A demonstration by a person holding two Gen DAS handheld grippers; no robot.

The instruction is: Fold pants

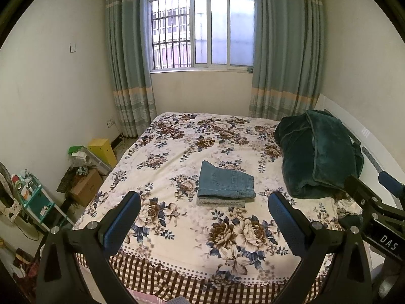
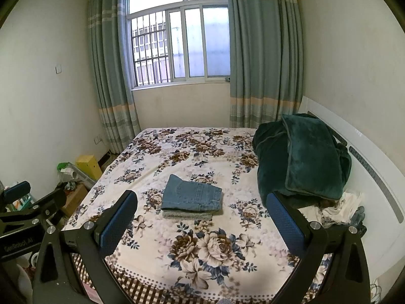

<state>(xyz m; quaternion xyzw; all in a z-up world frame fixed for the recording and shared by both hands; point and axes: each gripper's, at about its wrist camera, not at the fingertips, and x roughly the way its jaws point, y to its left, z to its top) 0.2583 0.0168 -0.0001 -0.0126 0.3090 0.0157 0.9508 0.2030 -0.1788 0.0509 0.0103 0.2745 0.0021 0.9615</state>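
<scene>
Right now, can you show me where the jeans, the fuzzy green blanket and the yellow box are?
Jeans (image 1: 225, 183): left wrist view, on the back pocket.
Green blanket (image 2: 308, 157): right wrist view, on its top fold.
Yellow box (image 1: 102, 149): left wrist view, on its front face.

Around the folded jeans (image 1: 226, 183), the bed (image 1: 177, 228) lies flat and bare on the near, left and far sides, giving open passage. To their right, well apart, a bulky green blanket (image 1: 319, 154) blocks that side against the headboard (image 2: 374, 177). Crumpled pale cloth (image 2: 339, 207), possibly clothing, sits beyond it.
</scene>
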